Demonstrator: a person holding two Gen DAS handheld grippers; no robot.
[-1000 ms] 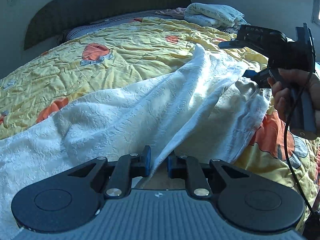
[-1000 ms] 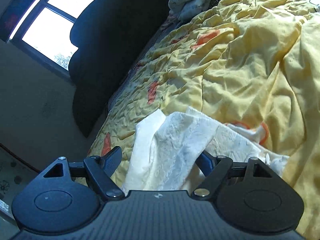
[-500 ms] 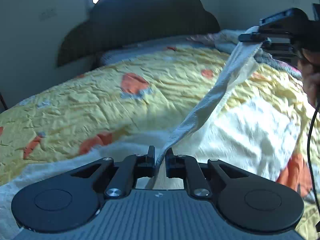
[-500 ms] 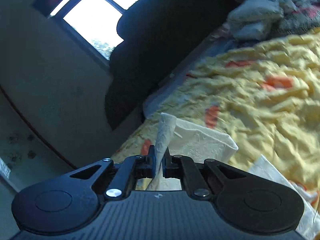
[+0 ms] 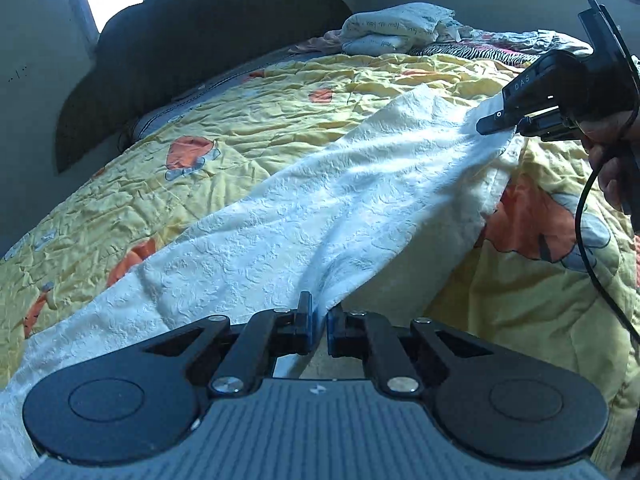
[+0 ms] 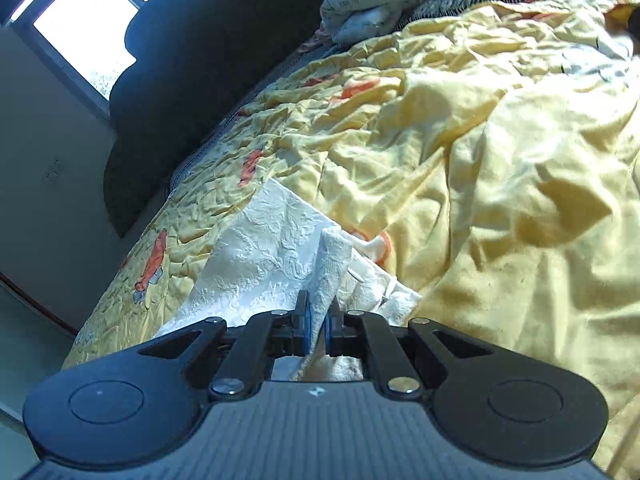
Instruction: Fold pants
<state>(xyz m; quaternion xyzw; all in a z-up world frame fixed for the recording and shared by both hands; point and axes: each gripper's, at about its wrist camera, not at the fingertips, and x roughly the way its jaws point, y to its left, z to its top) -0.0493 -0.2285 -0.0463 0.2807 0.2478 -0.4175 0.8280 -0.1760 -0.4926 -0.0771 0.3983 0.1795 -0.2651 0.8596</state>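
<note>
White embossed pants (image 5: 340, 208) lie stretched across the yellow quilt (image 5: 200, 152) of a bed. My left gripper (image 5: 319, 322) is shut on the near edge of the pants. My right gripper (image 6: 318, 320) is shut on another bunched edge of the pants (image 6: 280, 264). In the left wrist view the right gripper (image 5: 496, 122) pinches the far right end of the cloth, held by a hand. The fabric spans between both grippers, sagging onto the quilt.
A dark headboard (image 5: 208, 48) stands at the far end below a bright window (image 6: 84, 28). Folded pillows and bedding (image 5: 396, 28) are piled at the head of the bed. The quilt is heavily rumpled on the right (image 6: 520, 160). A black cable (image 5: 592, 240) hangs from the right gripper.
The right gripper closed on the pants edge. Both grippers lifted the cloth taut half a second ago, then lowered it; now it lies spread over the quilt again.
</note>
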